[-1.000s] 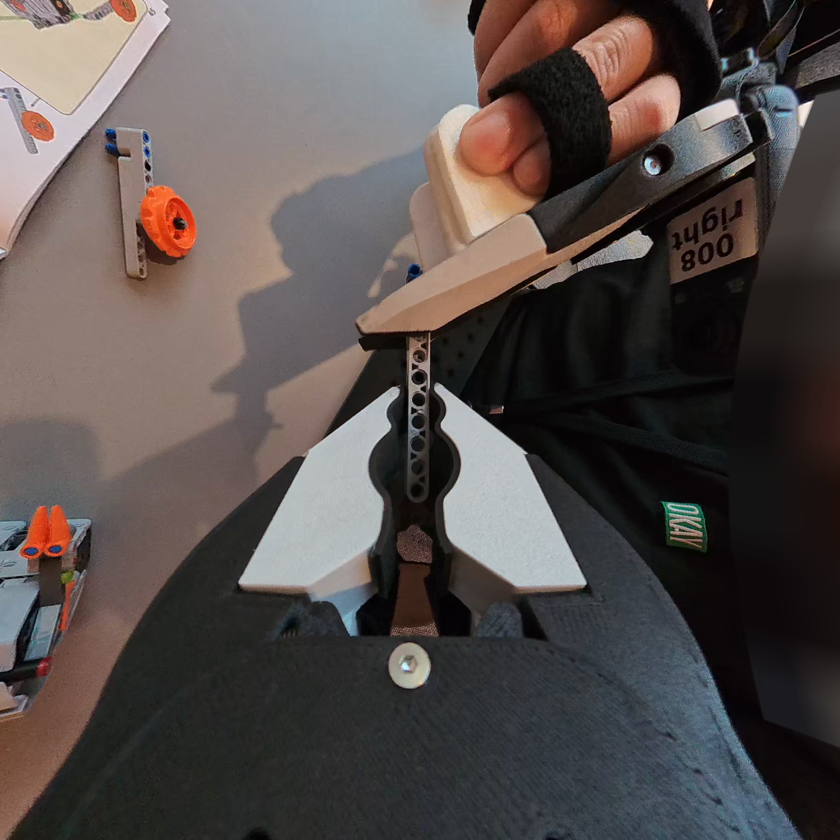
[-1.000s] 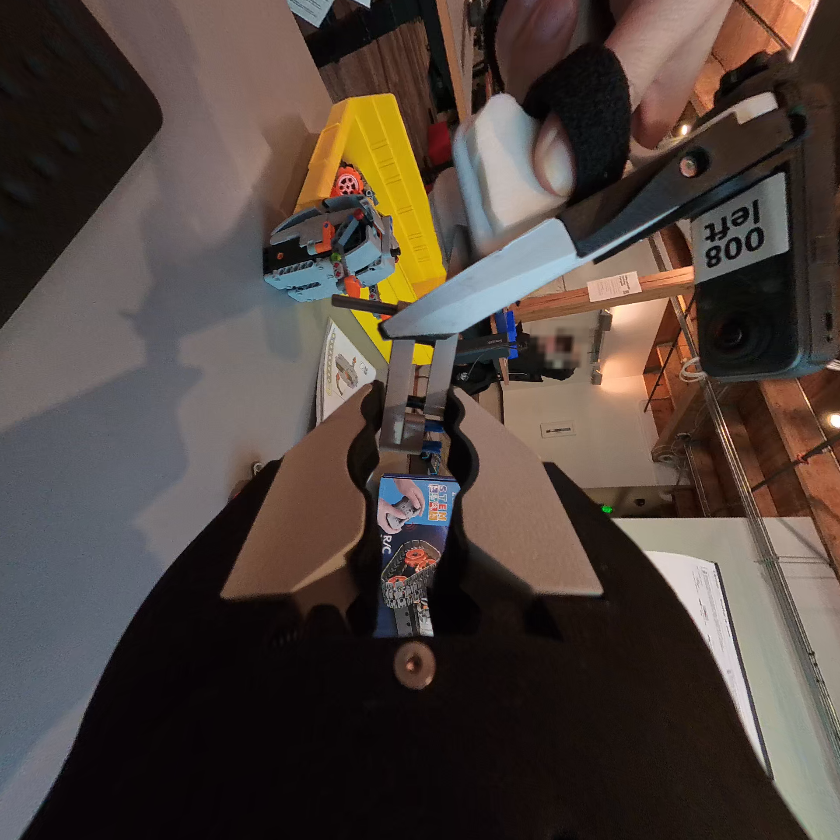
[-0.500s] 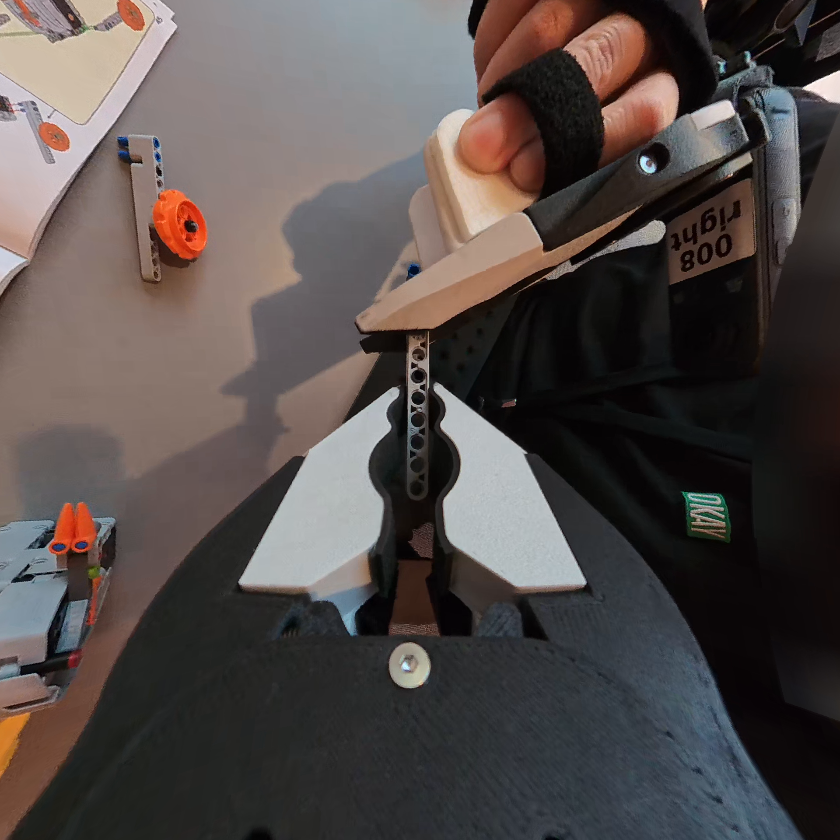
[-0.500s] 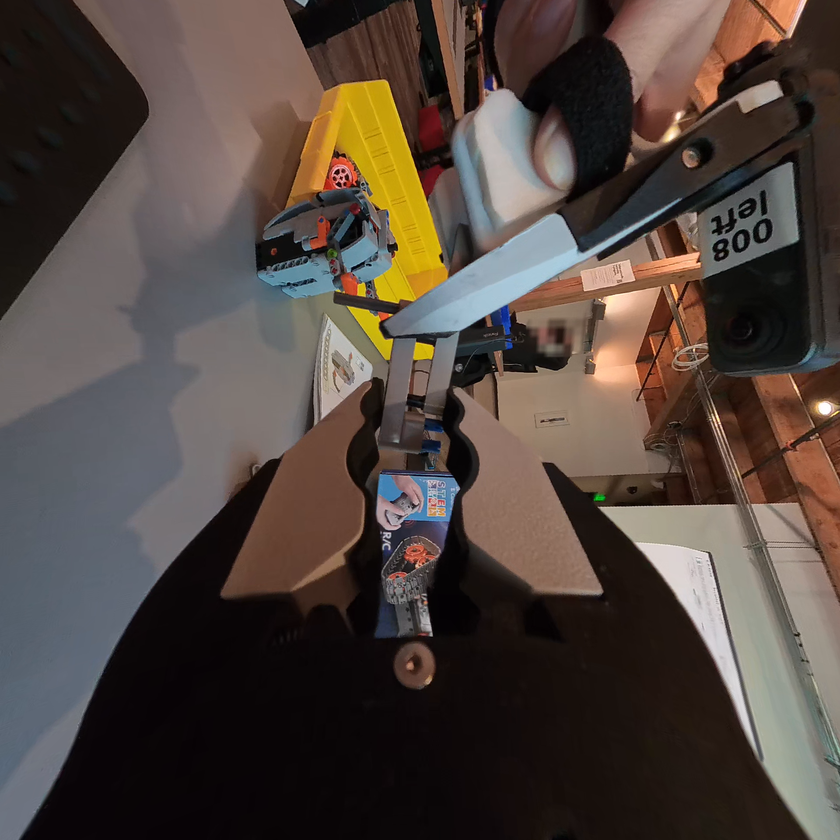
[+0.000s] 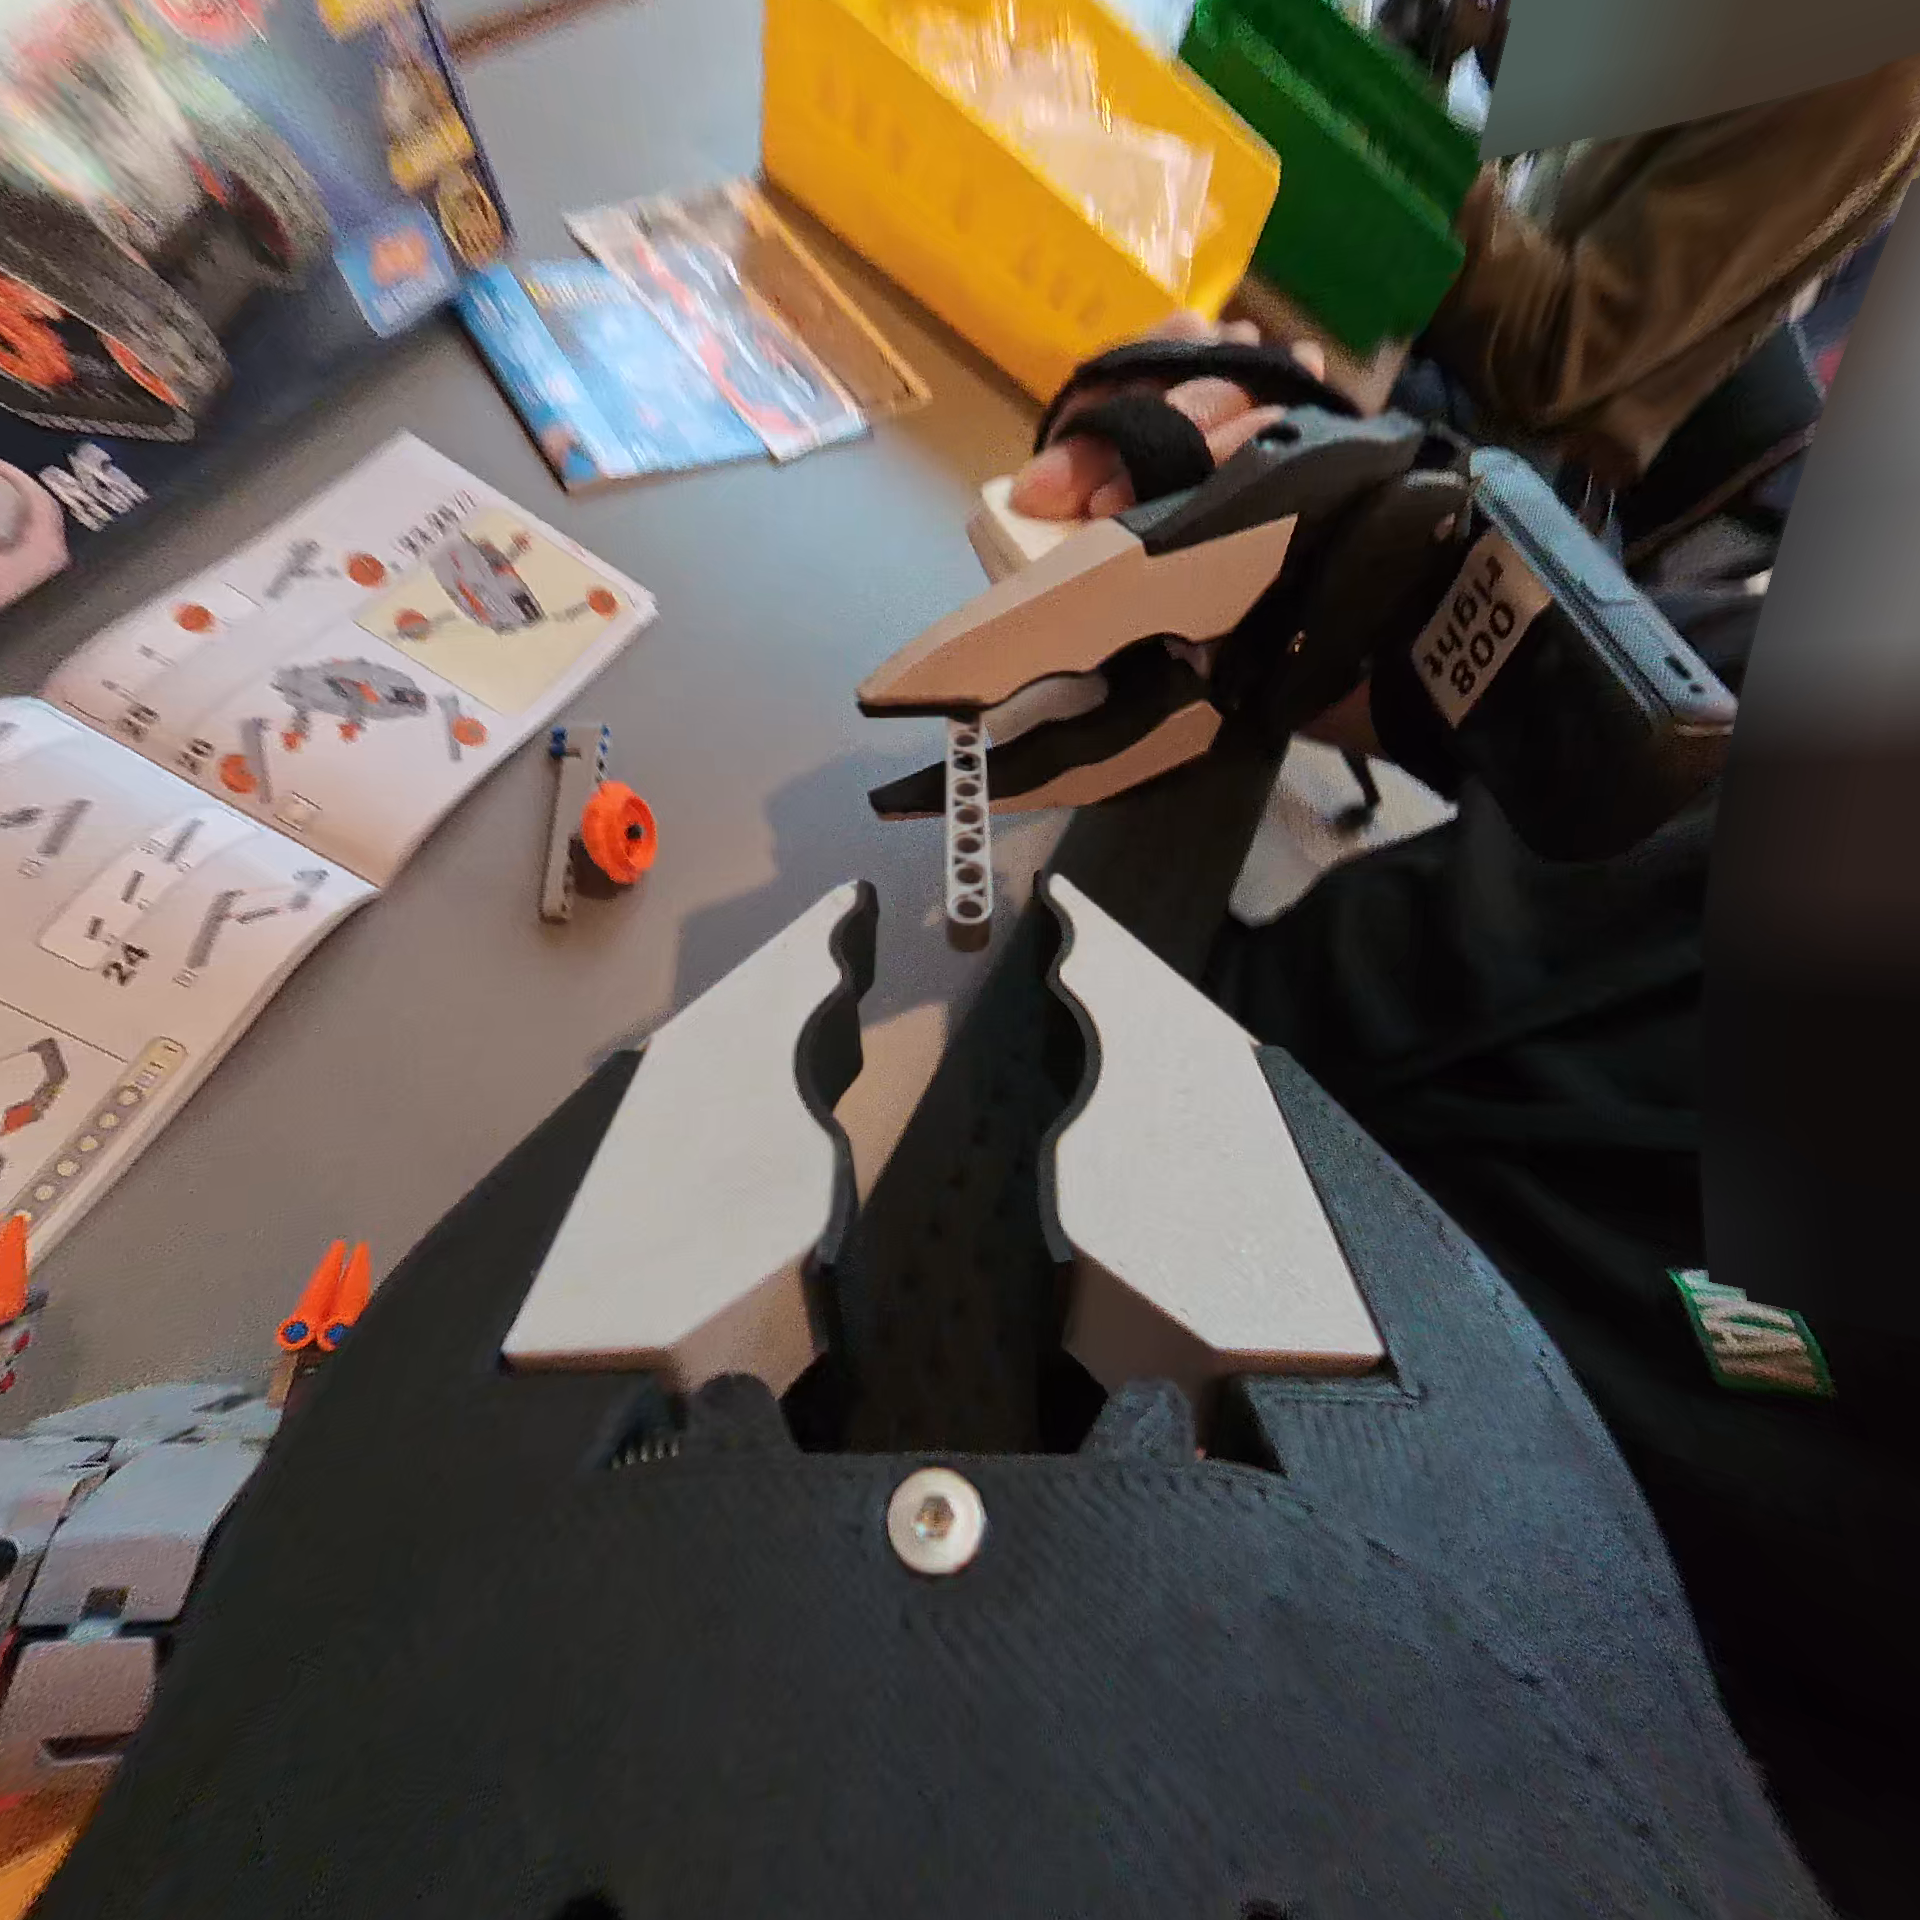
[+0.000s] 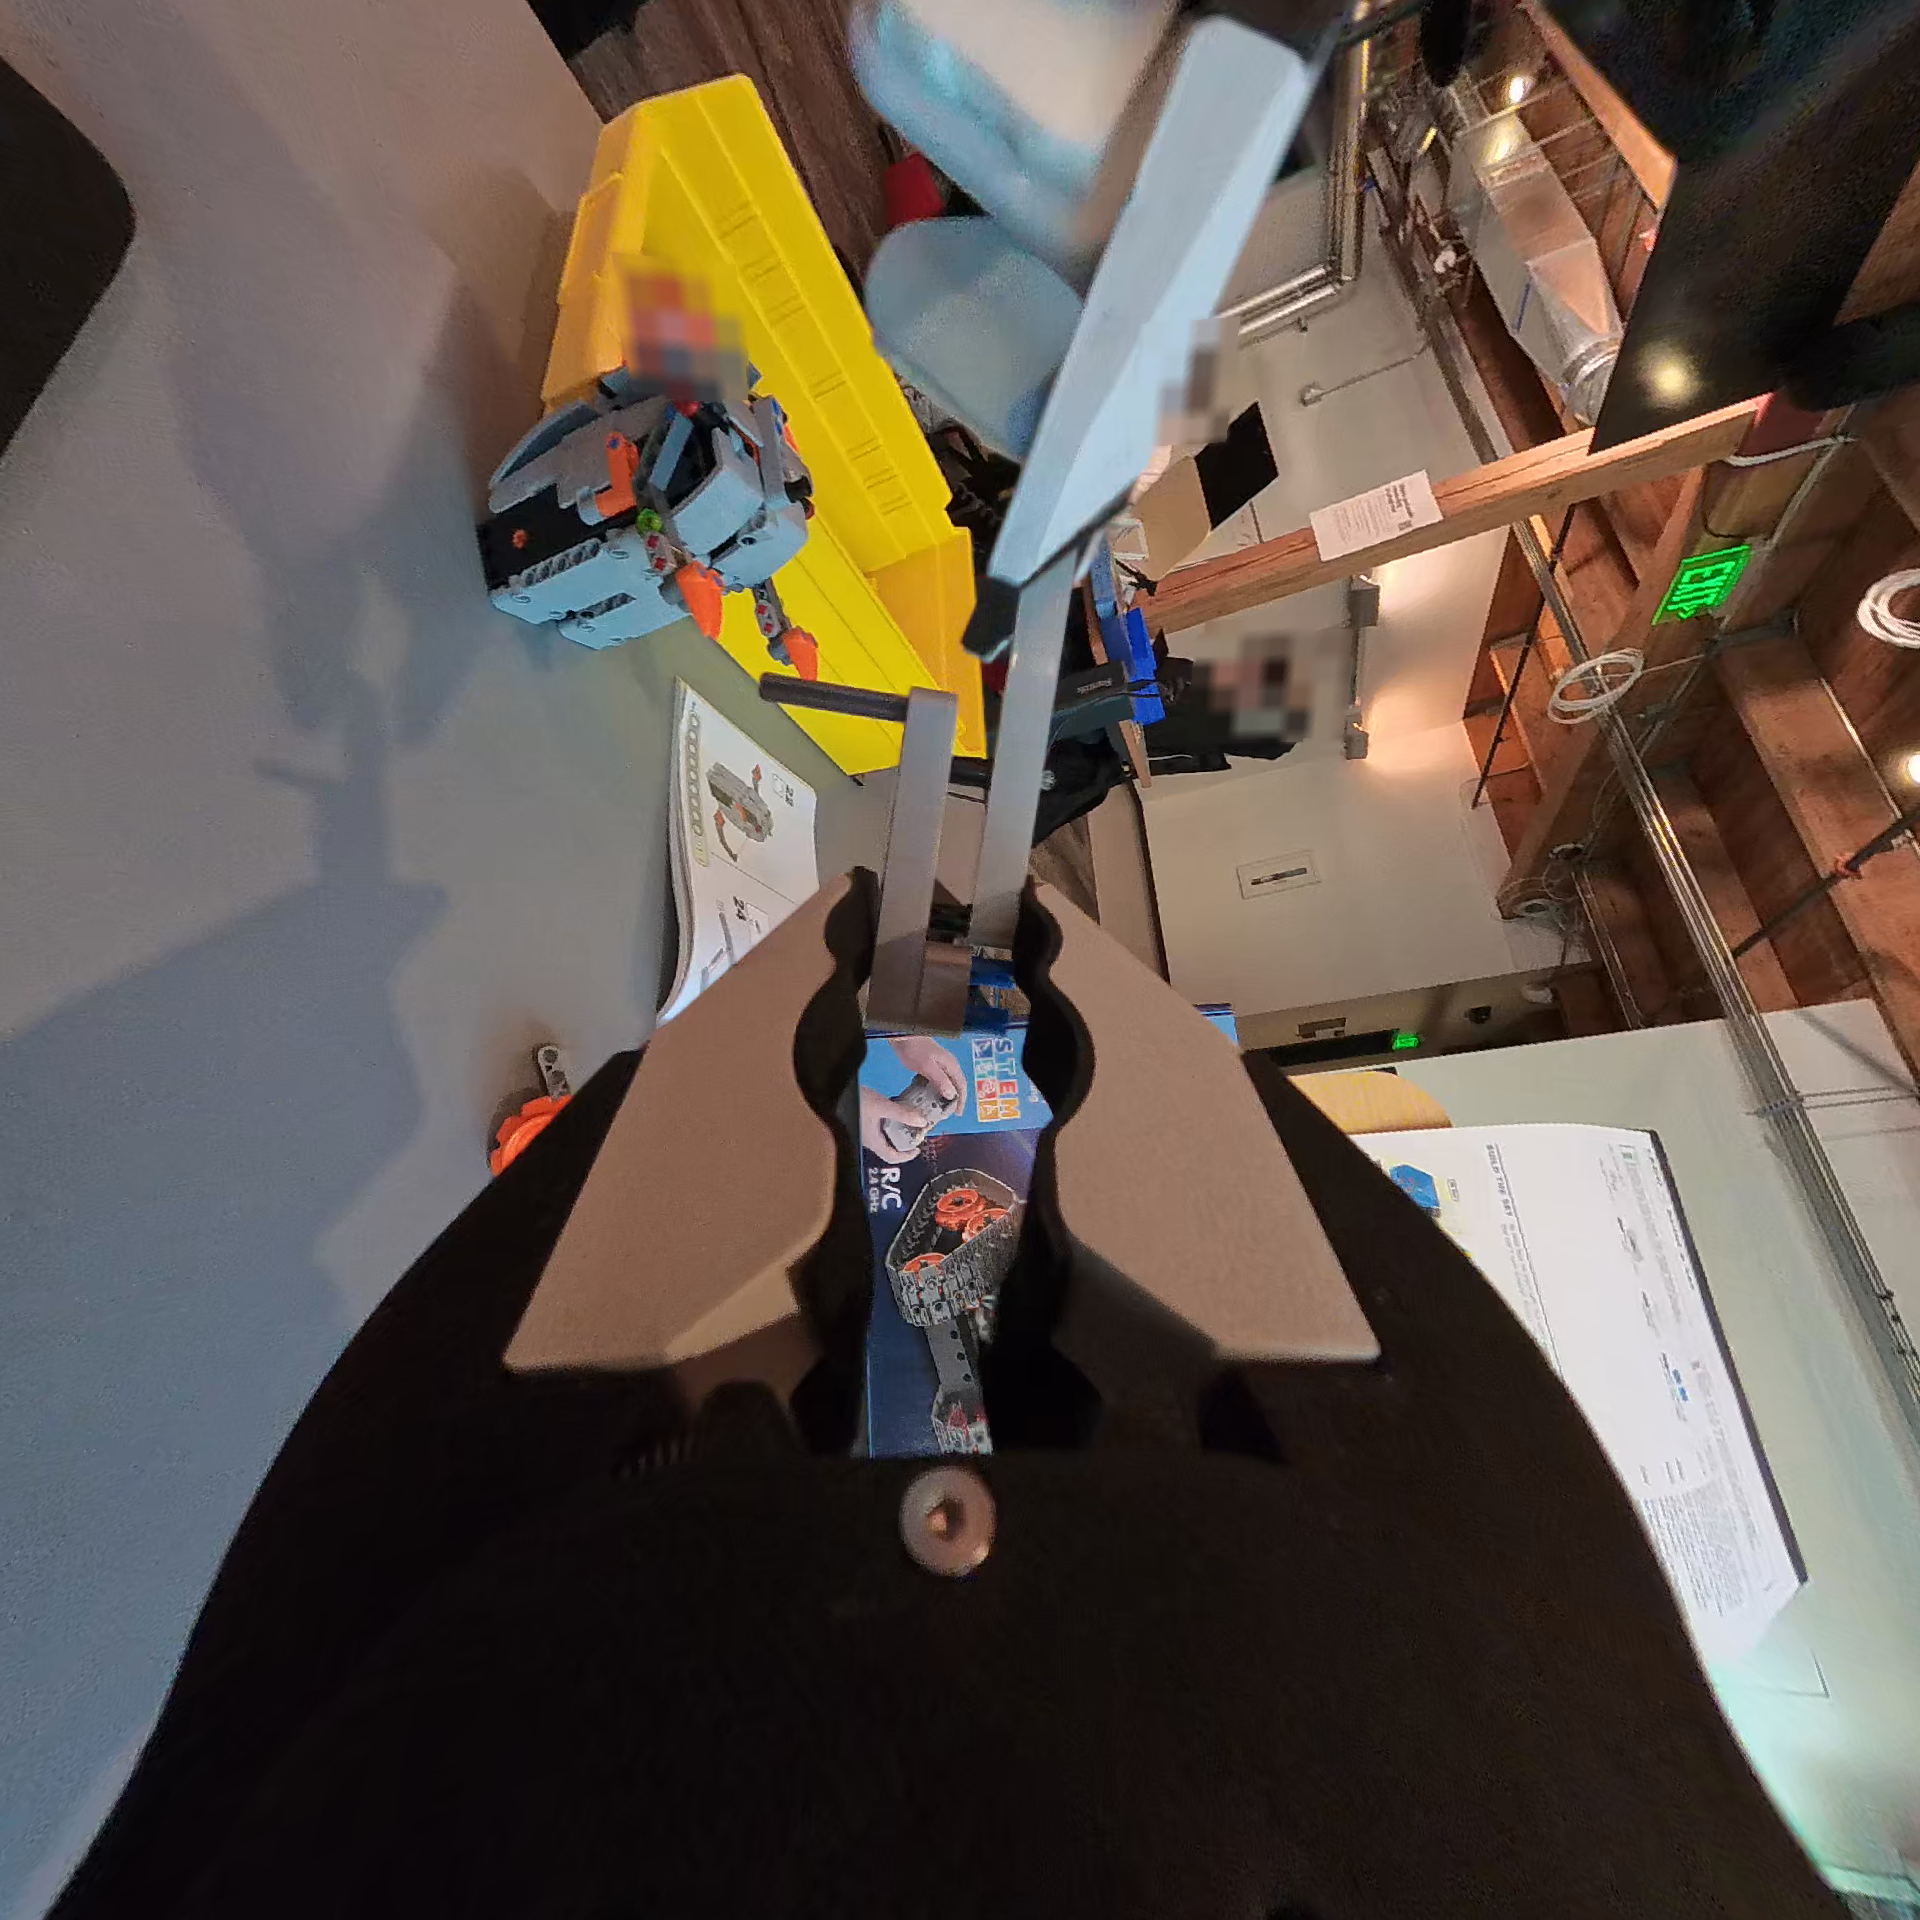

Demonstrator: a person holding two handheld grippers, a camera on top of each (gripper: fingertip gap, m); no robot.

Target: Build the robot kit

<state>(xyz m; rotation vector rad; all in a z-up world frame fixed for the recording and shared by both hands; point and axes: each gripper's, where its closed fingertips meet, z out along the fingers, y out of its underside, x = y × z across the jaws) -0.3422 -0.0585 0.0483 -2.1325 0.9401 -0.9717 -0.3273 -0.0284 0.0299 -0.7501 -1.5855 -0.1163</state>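
My left gripper [image 5: 956, 902] is open and empty, its jaws spread wide. Just ahead of its tips hangs a grey beam with a row of holes [image 5: 968, 831], with a dark pin at its lower end. My right gripper [image 5: 883, 753] is shut on that beam's upper end, held by a hand in a black strap. In the right wrist view the right gripper [image 6: 943, 894] grips a grey U-shaped piece of two beams [image 6: 914, 831]. One blurred finger of the left gripper [image 6: 1122, 364] reaches to the far end of the longer beam.
On the grey table lie a short grey beam with an orange wheel [image 5: 597, 831], an open instruction booklet [image 5: 312, 727] and blue leaflets [image 5: 665, 364]. A yellow bin [image 5: 987, 187] and a green bin [image 5: 1340, 197] stand behind. A part-built grey model [image 6: 644, 520] and a blue box [image 6: 935, 1195] are near. Tip to tip, the grippers are about 5 centimeters apart.
My left gripper has opened, let go of the grey beam and drawn back, its view swinging up over the table. The right gripper still holds the beam.
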